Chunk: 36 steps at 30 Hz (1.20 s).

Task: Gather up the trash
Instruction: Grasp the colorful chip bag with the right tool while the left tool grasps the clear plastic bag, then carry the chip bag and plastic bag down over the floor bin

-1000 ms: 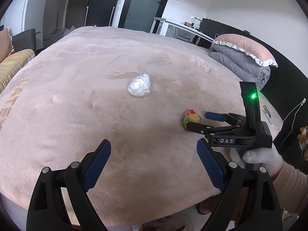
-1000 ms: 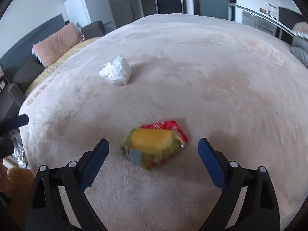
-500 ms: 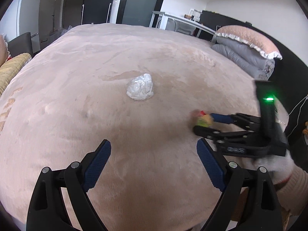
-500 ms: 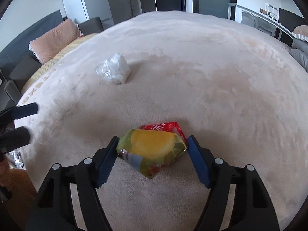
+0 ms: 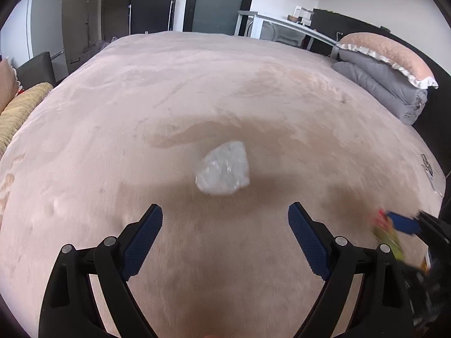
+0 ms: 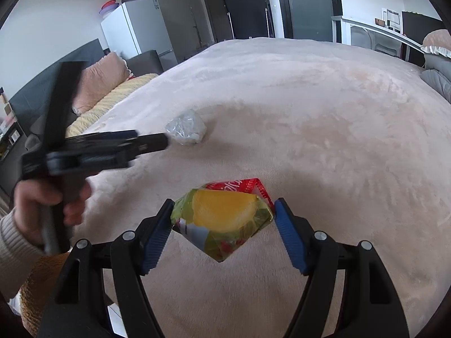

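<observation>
Pink bed (image 5: 253, 90) fills my view: right gripper (image 6: 222, 222) clasps snack packet (image 6: 222, 219), seemingly lifted; left gripper (image 5: 225, 233) gapes, plastic wad (image 5: 224, 171) just ahead.

The right hand-held gripper (image 6: 222, 219) has clamped the snack packet (image 6: 222, 219) and lifted it; the left (image 5: 225, 233) neared the plastic wad (image 5: 223, 172).

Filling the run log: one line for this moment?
right gripper: shut on snack wrapper | left gripper: open, before crumpled plastic | bed
</observation>
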{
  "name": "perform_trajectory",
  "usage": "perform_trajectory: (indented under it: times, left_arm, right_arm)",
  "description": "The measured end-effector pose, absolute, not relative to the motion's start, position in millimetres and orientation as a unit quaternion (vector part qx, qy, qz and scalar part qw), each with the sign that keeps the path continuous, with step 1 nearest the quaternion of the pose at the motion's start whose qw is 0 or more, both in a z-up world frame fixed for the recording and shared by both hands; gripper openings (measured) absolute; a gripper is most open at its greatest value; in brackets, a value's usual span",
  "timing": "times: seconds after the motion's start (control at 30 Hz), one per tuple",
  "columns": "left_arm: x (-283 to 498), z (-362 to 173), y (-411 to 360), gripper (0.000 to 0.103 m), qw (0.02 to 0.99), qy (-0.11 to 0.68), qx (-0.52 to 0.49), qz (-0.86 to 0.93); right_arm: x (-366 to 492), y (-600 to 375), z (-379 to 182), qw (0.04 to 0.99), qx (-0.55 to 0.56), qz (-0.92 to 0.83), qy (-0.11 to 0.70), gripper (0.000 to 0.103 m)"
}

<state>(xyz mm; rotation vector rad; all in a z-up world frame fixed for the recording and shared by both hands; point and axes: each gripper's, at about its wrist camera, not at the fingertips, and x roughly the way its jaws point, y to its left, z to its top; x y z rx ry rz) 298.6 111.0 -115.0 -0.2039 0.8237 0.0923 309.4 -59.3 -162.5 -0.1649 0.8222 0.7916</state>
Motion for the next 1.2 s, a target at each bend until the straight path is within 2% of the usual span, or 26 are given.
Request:
perform_trajectory:
  times: [0.33, 0.37, 0.5, 0.57, 0.73, 1.2]
  left_arm:
    - [351.1, -132.8, 123.1, 0.087, 0.902, 0.413, -0.094, 0.078]
    - [354.1, -134.7, 122.6, 0.080, 0.902, 0.415, -0.090, 0.080]
    - [358.8, -138.5, 119.5, 0.067, 0.902, 0.415, -0.075, 0.091]
    - [359.7, -139.8, 116.2, 0.054, 0.902, 0.417, -0.072, 0.087]
    - [356.4, -135.1, 109.8, 0.050, 0.906, 0.410, -0.059, 0.087]
    - [299.3, -98.2, 87.2, 0.048, 0.919, 0.385, -0.070, 0.041]
  right_arm:
    - [299.9, -73.1, -151.9, 0.841, -0.064, 0.380, 0.380, 0.071]
    - [299.6, -74.3, -151.1, 0.841, -0.064, 0.380, 0.379, 0.071]
    - [298.1, -79.8, -149.2, 0.842, -0.061, 0.378, 0.379, 0.071]
    - [299.5, -80.5, -149.5, 0.843, -0.060, 0.377, 0.380, 0.071]
    - [298.9, -83.6, -148.1, 0.845, -0.059, 0.371, 0.381, 0.071]
    - [273.3, -96.6, -134.6, 0.857, -0.052, 0.349, 0.374, 0.071]
